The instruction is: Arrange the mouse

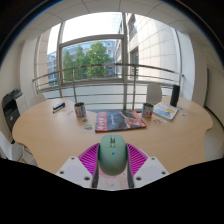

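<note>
A pale green mouse (112,154) sits between my gripper's (112,160) two fingers, whose magenta pads (89,158) press against its two sides. The mouse is held up above the round wooden table (60,128), with its front pointing away toward the table's far side. The fingers are shut on it.
On the table beyond the fingers lie a red-covered magazine (120,121), a cup (80,110) at the left, a darker cup (147,110) and another booklet (165,112) at the right. A black chair (12,108) stands at the left. A railing and large windows are behind.
</note>
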A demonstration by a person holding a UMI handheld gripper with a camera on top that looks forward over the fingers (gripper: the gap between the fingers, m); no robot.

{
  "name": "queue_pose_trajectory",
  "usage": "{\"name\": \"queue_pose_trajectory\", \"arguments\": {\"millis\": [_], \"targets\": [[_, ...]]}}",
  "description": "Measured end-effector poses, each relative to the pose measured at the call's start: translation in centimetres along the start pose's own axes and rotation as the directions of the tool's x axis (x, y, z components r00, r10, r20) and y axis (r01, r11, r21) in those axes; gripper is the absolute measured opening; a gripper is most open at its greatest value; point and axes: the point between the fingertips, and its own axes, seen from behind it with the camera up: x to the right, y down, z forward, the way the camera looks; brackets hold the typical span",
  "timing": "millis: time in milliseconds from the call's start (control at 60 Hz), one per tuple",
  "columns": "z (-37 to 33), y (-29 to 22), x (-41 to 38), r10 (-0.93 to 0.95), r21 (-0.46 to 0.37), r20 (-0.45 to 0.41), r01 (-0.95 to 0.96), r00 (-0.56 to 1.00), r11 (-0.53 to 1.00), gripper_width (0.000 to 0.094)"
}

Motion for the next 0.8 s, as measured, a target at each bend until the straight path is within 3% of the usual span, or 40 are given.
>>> {"name": "queue_pose_trajectory", "arguments": {"millis": [200, 333, 483, 800], "targets": [[4.9, 8.2, 1.3, -0.011, -0.177, -0.011, 0.009, 1.000, 0.984, 0.0447], [5.5, 10.5, 1.7, 0.001, -0.222, -0.012, -0.003, 1.000, 0.975, 0.0525], [3.4, 9.1, 1.6, -0.018, -0.200, -0.012, 0.015, 1.000, 0.980, 0.0860], [-9.0, 4.6, 0.6, -0.051, -0.154, -0.030, 0.046, 0.998, 0.987, 0.0846]]}}
